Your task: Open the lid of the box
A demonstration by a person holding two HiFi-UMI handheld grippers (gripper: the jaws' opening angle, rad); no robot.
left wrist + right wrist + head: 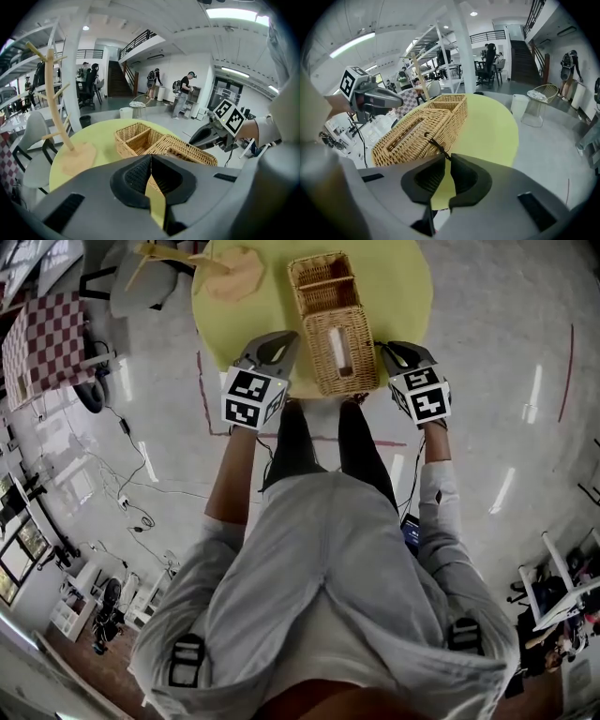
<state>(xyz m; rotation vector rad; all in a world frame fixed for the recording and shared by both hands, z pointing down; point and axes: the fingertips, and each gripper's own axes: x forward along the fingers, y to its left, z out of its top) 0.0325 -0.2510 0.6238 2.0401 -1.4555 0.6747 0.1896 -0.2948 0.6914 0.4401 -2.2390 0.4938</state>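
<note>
- A pale, glossy floor (487, 427) reflects strip lights; red tape lines (567, 371) and loose black cables (122, 474) lie on it.
- A round yellow table (403, 287) carries a wooden coat stand (54, 103) near its far left edge.
- A grey chair (35, 136) stands beside the table.
- A red-and-white checked cloth (42, 338) lies off to the left.
- A dark staircase (119, 77) rises beneath a railed balcony (140, 40).
- A white pillar (70, 79) and bright ceiling panels (234, 13) complete the hall.

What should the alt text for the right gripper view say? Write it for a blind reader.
The right gripper, jaws shut, pinches the end of a dark cord running from a lidded wicker box on a round yellow table. The left gripper hovers beyond the box.
</note>
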